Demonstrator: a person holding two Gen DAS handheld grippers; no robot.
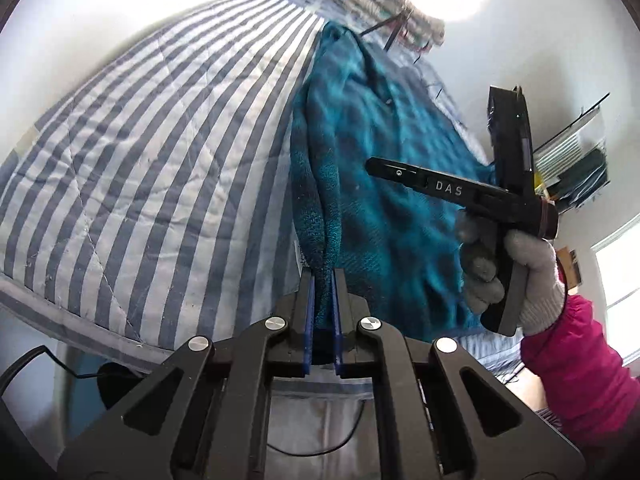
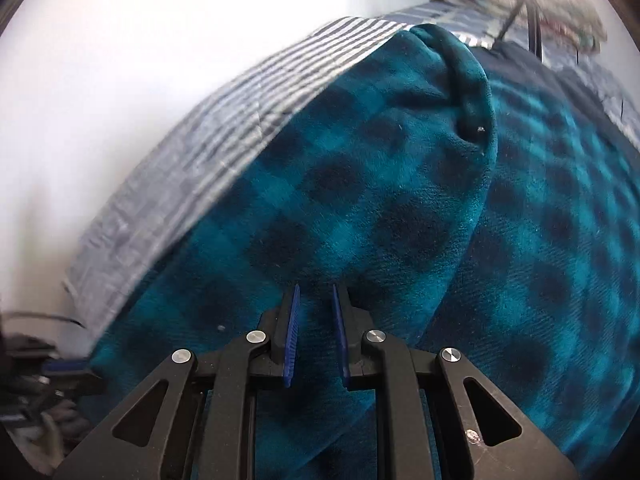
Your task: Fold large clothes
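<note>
While the teal plaid garment (image 1: 384, 184) lies spread on the striped bed (image 1: 152, 152), the left gripper (image 1: 323, 280) pinches its bunched edge, angled downward. The right gripper (image 2: 314, 304), in a gloved hand (image 1: 516, 276), tilts down over the fabric, jaws slightly parted, gripping nothing.

- A bedroom in a home — a bed (image 1: 132, 168) fills most of both views, covered with a quilted blue-and-white striped bedspread (image 1: 168, 128).
- A patterned pillow (image 1: 384, 4) lies at the far end of the bed.
- Plain white walls (image 1: 120, 8) surround it, and a bright window (image 1: 618, 276) shows at the right edge.
- A teal checked fleece garment (image 2: 360, 208) is spread on the bed — household laundry.
</note>
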